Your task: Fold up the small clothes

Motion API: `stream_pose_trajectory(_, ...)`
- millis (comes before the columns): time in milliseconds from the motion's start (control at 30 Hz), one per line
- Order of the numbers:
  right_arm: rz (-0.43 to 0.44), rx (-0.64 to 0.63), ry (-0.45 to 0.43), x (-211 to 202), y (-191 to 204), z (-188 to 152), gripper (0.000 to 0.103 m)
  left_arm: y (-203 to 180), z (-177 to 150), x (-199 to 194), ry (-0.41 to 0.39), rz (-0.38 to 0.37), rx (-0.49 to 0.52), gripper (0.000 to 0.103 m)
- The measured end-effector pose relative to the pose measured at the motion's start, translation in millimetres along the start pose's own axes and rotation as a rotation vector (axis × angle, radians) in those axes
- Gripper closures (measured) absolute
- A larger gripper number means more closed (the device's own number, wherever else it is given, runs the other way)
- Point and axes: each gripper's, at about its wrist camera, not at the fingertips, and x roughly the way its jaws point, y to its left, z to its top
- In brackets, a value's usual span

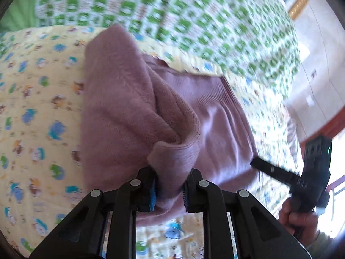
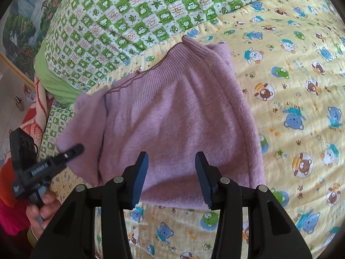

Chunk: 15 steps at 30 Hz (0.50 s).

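While the left gripper (image 1: pixel 169 191) has its jaws clenched on a bunched fold of the mauve knitted sweater (image 2: pixel 172 116) — a sleeve or side edge, by the look of it — the cloth rises from the pads and drapes away over the rest of the garment. The right gripper (image 2: pixel 171 172) hangs just above the sweater's near hem with its jaws released, nothing between them. The sweater lies spread on the yellow bear-print quilt (image 2: pixel 297 112) of the bed, its ribbed collar (image 2: pixel 189 51) pointing away from both grippers, so its long axis runs straight ahead of the right jaws. The lifted part sits on the left side, nearer the left hand — the fold would likely carry it across that axis. A green checked blanket (image 2: pixel 133 17) lies beyond the collar.
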Motion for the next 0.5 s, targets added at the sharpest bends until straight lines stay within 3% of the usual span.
stream_pose_trajectory(167,0.066,0.012,0.032,18.7,-2.0,23.8,0.056,-13.8,-17.2,35.1,0.073,0.038,0.071,0.085)
stream_pose_trajectory(300,0.158,0.027,0.064,47.2,7.9,49.9,0.056,-10.7,-16.6,33.1,0.074,0.026,0.060,0.085)
stream_pose_trajectory(500,0.279,0.008,0.142,108.2,47.2,86.4,0.047,0.4,-14.7,28.7,0.076,0.013,0.033,0.085)
